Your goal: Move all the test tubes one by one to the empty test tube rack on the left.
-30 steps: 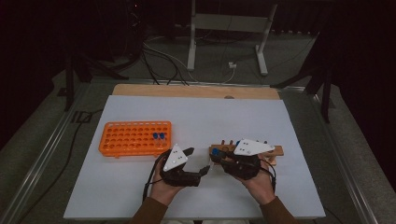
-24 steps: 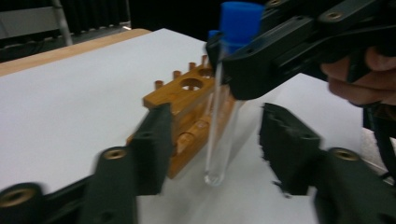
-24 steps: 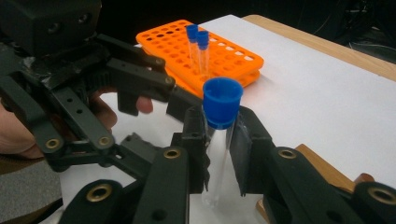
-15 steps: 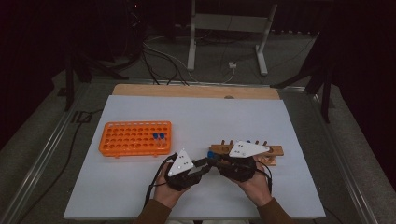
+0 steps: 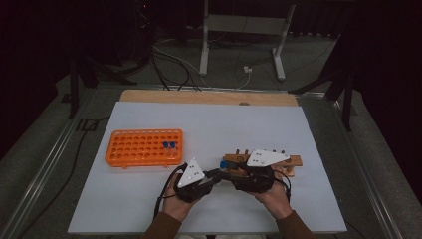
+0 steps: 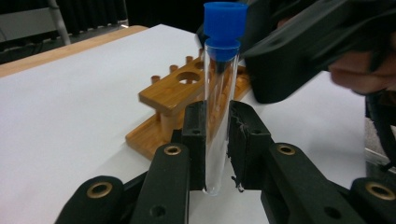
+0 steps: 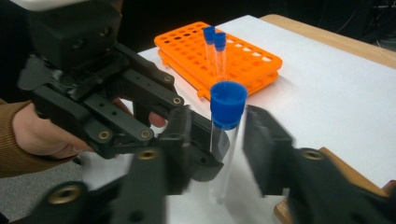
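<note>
Two capped tubes [image 5: 169,145] stand in the orange rack [image 5: 144,148], left of the wooden stand [image 5: 292,161]. The left gripper [image 6: 216,135] clamps a blue-capped tube [image 6: 219,112] beside that stand; the right gripper [image 7: 219,154] straddles it, jaws apart.

I have my left gripper [image 6: 215,135] clamped with both jaws pressed tight, its hand [image 5: 175,205] low at the near edge. My right gripper [image 7: 212,154] faces it nose to nose, jaws spread apart (blurred in its own view).
</note>
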`<move>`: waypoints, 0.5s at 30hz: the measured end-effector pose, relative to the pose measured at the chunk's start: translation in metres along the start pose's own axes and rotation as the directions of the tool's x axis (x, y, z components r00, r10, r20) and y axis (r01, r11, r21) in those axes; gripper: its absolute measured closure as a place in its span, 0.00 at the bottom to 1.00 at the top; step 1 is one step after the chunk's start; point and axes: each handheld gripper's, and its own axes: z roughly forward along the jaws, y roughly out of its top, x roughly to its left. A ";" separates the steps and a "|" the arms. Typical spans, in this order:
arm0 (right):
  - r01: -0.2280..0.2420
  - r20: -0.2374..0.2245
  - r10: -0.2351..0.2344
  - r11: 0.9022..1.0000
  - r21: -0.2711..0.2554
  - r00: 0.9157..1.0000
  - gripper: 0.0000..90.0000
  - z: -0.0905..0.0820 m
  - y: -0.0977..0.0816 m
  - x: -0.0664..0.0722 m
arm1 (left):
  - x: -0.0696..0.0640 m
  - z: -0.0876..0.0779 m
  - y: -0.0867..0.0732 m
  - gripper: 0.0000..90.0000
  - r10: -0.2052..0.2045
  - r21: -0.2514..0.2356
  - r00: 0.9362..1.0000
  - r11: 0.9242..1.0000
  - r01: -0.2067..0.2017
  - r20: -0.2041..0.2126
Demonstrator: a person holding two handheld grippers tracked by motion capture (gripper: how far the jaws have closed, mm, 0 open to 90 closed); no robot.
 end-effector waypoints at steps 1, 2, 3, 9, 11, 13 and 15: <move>0.000 0.000 0.000 1.000 0.000 1.000 0.60 0.000 0.000 0.000 | 0.002 -0.001 -0.001 0.87 -0.004 0.000 1.000 1.000 0.004 -0.003; 0.000 -0.003 0.000 1.000 -0.005 1.000 0.56 -0.001 0.000 -0.001 | 0.003 -0.002 -0.001 0.87 -0.009 -0.001 1.000 1.000 0.009 -0.007; -0.003 -0.002 0.003 1.000 -0.010 1.000 0.52 -0.002 0.001 -0.001 | 0.005 -0.003 -0.001 0.87 -0.015 -0.002 1.000 1.000 0.015 -0.014; -0.003 0.017 0.003 0.999 -0.034 1.000 0.33 -0.008 0.002 -0.004 | 0.015 -0.013 -0.002 0.87 -0.030 -0.019 0.999 0.999 0.029 -0.040; 0.004 0.045 -0.002 0.999 -0.037 0.999 0.22 -0.009 0.002 -0.005 | 0.019 -0.018 -0.001 0.87 -0.040 -0.028 0.998 0.999 0.038 -0.050; 0.009 0.083 -0.007 0.999 -0.031 0.997 0.14 -0.009 0.002 -0.006 | 0.023 -0.023 -0.001 0.87 -0.046 -0.036 0.997 0.998 0.044 -0.065; 0.001 0.105 0.003 0.999 -0.036 0.994 0.09 -0.011 0.002 -0.008 | 0.028 -0.028 0.000 0.87 -0.057 -0.046 0.995 0.998 0.053 -0.080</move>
